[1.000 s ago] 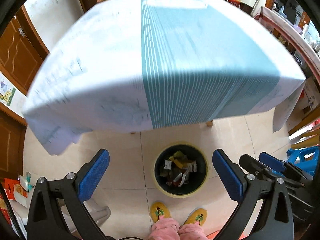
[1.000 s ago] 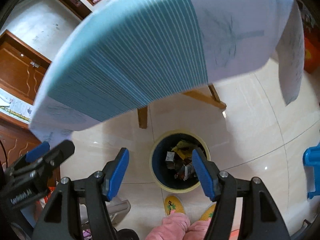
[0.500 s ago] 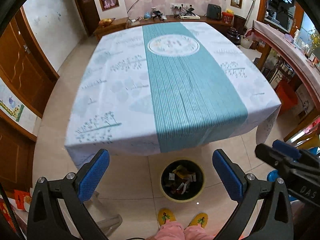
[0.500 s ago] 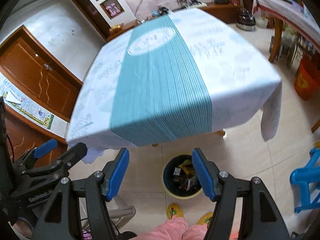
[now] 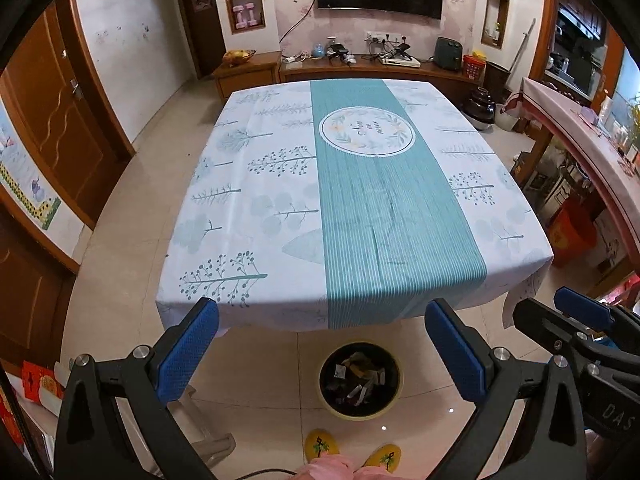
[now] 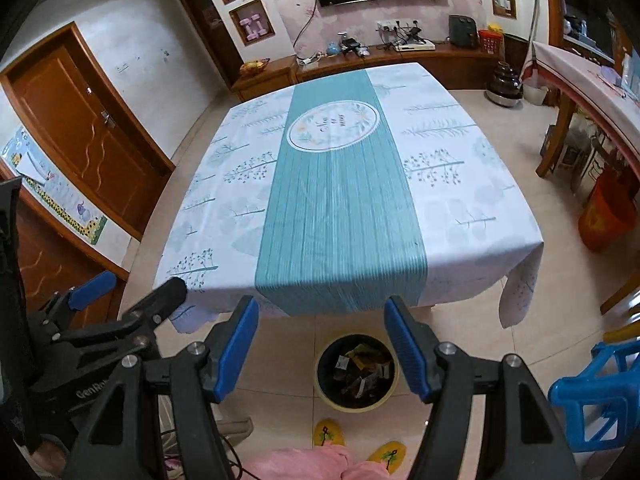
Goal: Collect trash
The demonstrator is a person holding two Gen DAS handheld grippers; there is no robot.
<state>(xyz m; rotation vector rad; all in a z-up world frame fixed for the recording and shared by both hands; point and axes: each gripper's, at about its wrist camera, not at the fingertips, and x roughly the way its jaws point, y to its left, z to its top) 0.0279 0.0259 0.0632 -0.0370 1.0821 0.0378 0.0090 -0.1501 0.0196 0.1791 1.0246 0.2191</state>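
A round bin [image 5: 394,394] with a yellow rim and black liner stands on the floor at the table's near edge, holding several wrappers [image 5: 360,376]. It also shows in the right wrist view [image 6: 322,390]. My left gripper [image 5: 320,348] is open and empty, high above the bin. My right gripper [image 6: 322,350] is open and empty, also above the bin. The table [image 5: 260,208] has a white and teal cloth with nothing on it. The right gripper also shows at the right of the left wrist view [image 5: 568,320].
A blue plastic stool [image 6: 596,396] stands at the right. My yellow slippers [image 5: 320,446] are just below the bin. A wooden door [image 6: 88,136] is at the left, a long side table [image 5: 592,148] at the right, a TV cabinet [image 5: 360,66] beyond.
Both grippers have risen and tilted up from the bin, so the whole tabletop and the room now show. Both stay open and empty.
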